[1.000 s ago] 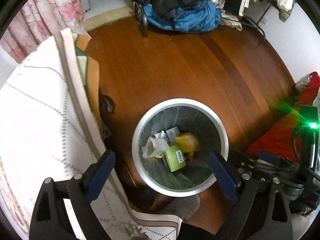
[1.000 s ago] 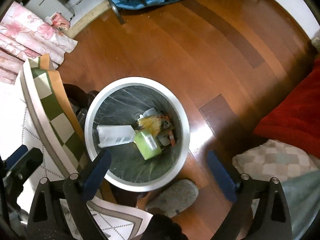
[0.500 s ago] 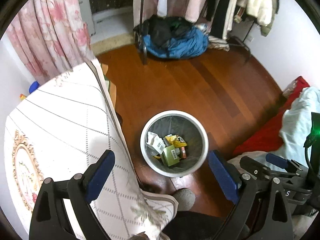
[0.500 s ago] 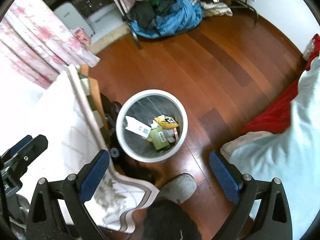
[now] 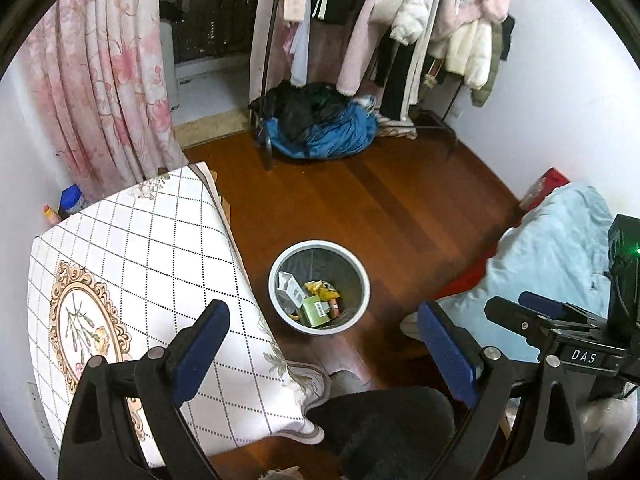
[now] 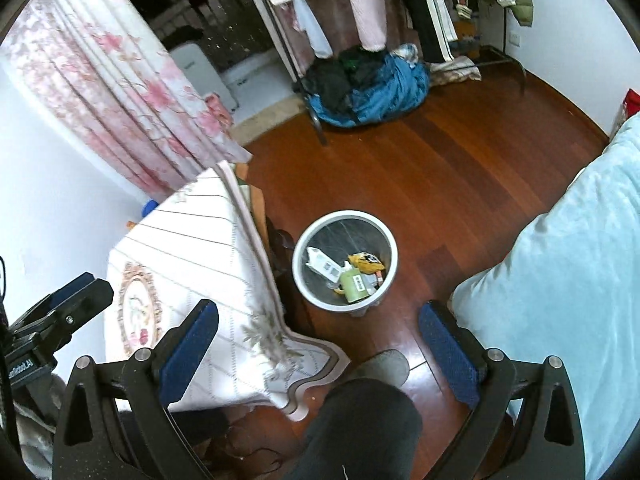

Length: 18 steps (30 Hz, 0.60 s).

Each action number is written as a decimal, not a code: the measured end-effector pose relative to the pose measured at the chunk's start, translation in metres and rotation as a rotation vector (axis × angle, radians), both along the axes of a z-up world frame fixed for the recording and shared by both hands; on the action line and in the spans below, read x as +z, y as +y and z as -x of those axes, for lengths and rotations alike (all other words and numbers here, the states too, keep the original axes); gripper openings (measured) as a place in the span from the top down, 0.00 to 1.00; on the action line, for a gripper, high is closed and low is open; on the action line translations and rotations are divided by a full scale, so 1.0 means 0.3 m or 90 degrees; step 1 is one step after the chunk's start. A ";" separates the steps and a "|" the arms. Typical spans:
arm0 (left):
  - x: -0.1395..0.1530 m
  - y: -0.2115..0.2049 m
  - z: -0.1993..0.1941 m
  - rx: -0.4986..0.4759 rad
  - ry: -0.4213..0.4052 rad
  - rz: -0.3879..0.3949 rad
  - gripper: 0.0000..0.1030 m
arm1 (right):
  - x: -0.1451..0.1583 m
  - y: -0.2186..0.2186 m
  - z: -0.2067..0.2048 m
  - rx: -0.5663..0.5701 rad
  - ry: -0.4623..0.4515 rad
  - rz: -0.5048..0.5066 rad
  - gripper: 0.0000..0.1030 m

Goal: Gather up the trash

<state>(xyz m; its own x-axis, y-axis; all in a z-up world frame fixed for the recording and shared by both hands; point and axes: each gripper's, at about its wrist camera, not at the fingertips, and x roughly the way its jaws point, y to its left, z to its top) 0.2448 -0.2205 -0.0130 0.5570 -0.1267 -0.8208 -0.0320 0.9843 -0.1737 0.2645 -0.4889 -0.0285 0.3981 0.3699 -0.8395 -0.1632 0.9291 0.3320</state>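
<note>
left wrist: "das" on right gripper [image 5: 532, 312]

Black left gripper [image 5: 322, 344] frames, blue-padded jaws, silver screws, "DAS" label [image 5: 583, 356], dark trouser leg [image 6: 360, 428].

One round waste bin [image 5: 319, 248] stands on the wooden floor. Inside it lie one white carton [image 5: 291, 288], one green box [image 5: 314, 311] and one yellow wrapper [image 5: 321, 289]. Two open grippers, left [image 5: 325, 345] and right [image 6: 318, 343]. One table [image 5: 132, 264].
</note>
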 end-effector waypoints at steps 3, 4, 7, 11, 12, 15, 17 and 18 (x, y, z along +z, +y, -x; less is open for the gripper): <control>0.046 0.009 0.041 -0.003 -0.013 0.007 0.07 | 0.069 -0.003 0.056 0.012 -0.017 -0.007 0.01; 0.059 0.012 0.053 -0.005 -0.017 0.010 0.07 | 0.085 -0.004 0.068 0.015 -0.022 -0.011 0.01; 0.093 0.019 0.085 -0.008 -0.026 0.019 0.07 | 0.149 -0.011 0.101 0.024 -0.035 -0.022 0.01; 0.133 0.028 0.121 -0.013 -0.039 0.028 0.07 | 0.220 -0.008 0.139 0.034 -0.053 -0.029 0.01; 0.141 0.026 0.129 -0.014 -0.042 0.030 0.07 | 0.235 -0.005 0.149 0.036 -0.056 -0.031 0.01; 0.162 0.022 0.154 -0.018 -0.048 0.036 0.07 | 0.263 -0.008 0.171 0.044 -0.060 -0.033 0.01; 0.167 0.023 0.165 -0.019 -0.050 0.040 0.07 | 0.271 -0.009 0.178 0.049 -0.061 -0.035 0.01; 0.169 0.022 0.169 -0.018 -0.050 0.043 0.07 | 0.274 -0.010 0.185 0.050 -0.061 -0.036 0.01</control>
<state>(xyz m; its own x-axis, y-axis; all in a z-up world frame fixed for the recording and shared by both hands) 0.1940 -0.2139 0.0377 0.6151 -0.1962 -0.7636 0.0115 0.9707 -0.2401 0.2091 -0.4919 0.0539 0.4433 0.4484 -0.7762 -0.2684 0.8925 0.3624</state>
